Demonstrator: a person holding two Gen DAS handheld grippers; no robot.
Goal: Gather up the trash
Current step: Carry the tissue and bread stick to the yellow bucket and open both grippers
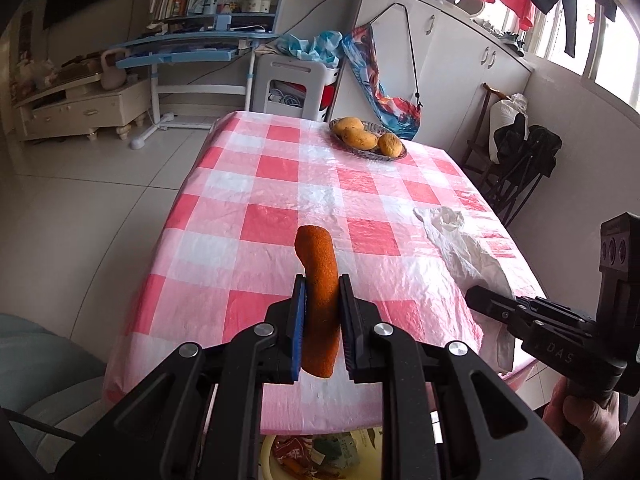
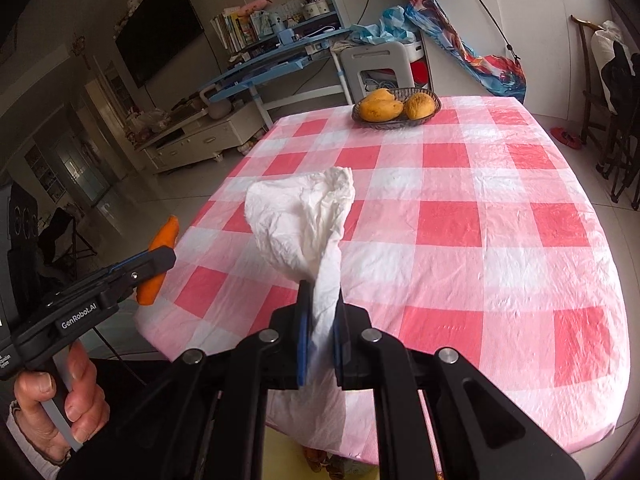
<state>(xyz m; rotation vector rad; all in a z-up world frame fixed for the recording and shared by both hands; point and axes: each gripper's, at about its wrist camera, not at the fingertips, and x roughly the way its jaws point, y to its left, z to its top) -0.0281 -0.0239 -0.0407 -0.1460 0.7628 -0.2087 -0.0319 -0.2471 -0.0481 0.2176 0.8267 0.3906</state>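
While the left gripper [image 1: 322, 300] is clamped on an orange peel strip [image 1: 319, 280], its two blue-padded jaws pressing the strip from both sides, the right gripper [image 2: 320, 312] is closed on a crumpled white tissue [image 2: 304, 224] that stands up between its jaws and fans out above them. Both grippers sit at the near edge of a table covered with a pink-and-white checked plastic cloth [image 1: 280, 208], the peel raised above the cloth with its curved tip pointing away from the camera. From the right wrist view the left gripper [image 2: 160, 258] appears at the left beside the table's edge, the peel [image 2: 160, 256] sticking out above and below its jaws, with the person's left hand [image 2: 60, 396] on the handle. Far across the table, a wicker basket [image 2: 434, 110] holds three mangoes [image 2: 380, 108]. Below the near table edge a yellow bin [image 1: 272, 460] with wrappers inside shows between the gripper arms.
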